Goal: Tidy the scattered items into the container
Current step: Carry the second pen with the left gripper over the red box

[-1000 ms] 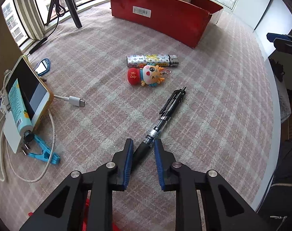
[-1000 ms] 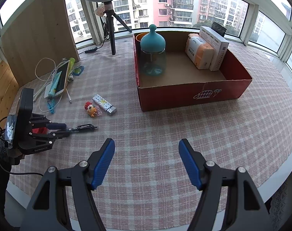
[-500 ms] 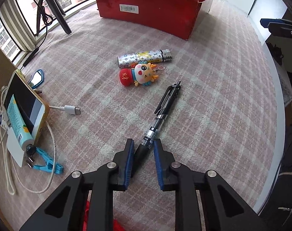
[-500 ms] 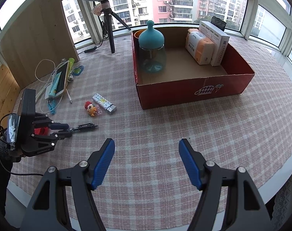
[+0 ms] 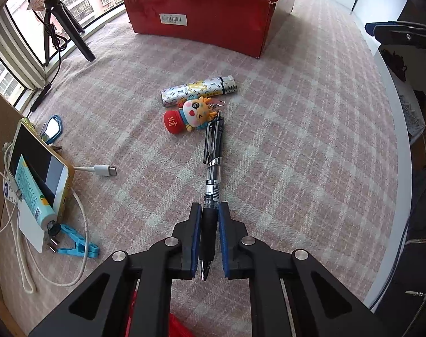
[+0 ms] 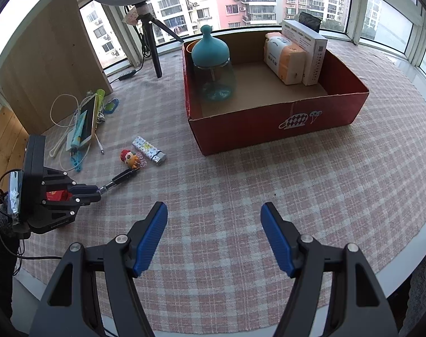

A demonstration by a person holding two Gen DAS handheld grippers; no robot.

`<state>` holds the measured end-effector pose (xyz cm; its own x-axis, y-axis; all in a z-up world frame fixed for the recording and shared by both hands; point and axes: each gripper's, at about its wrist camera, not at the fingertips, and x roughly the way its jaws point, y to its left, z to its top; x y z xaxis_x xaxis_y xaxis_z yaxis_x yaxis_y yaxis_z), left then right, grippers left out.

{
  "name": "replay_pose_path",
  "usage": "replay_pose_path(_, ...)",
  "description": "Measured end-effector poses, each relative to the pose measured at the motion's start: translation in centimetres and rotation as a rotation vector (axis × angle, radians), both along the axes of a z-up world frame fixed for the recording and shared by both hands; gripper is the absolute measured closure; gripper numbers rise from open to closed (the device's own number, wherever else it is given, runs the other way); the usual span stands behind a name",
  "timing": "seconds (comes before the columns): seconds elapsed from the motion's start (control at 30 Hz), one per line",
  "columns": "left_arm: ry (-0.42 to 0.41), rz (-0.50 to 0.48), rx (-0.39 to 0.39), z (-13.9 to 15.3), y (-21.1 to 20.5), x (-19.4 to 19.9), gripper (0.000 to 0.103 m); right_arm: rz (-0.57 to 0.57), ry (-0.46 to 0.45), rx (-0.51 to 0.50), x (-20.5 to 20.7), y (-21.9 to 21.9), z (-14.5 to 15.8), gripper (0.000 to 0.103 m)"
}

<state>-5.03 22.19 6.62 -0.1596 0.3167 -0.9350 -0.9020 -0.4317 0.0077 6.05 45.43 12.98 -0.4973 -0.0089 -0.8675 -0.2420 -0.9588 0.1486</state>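
Pen [image 5: 212, 168] now straighter, left tool [image 5: 208, 210] pinching its rubbery barrel, right tool [image 6: 213, 220] spread wide

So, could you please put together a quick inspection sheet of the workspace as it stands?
Surface: table under a pink plaid cloth.
Job's things: black pen lying on the cloth; lighter and doll keychain beside each other just beyond its far end; red box already holds a teal-capped bottle and two packets.
Clutter: phone, tube, blue clip at the left edge.
Grippers: left hand-held gripper shut on the pen's grip end; right hand-held gripper open, holding nothing.
Cables: white USB cable looped near the phone.
Surroundings: tripod, windows, apartment blocks outside.
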Motion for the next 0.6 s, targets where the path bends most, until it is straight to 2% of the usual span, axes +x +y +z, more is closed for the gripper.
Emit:
replay_pose_path(0.17,0.001,-0.014,0.024,1.7,-0.1,0.6,0.092,-0.018,0.005,-0.014,0.2,0.7,0.0,0.035)
replay_pose_path(0.3,-0.012,-0.016,0.004,1.4,-0.3,0.9,0.092,-0.032,0.004,-0.043,0.5,1.3,-0.3,0.035)
replay_pose_path(0.43,-0.056,-0.029,-0.041,-1.1,-0.3,0.6,0.092,-0.040,0.008,-0.062,0.8,1.7,-0.4,0.035)
replay_pose_path(0.6,-0.045,-0.033,-0.067,-2.5,0.3,0.7,0.087,-0.052,0.009,-0.071,1.0,2.3,-0.5,0.035)
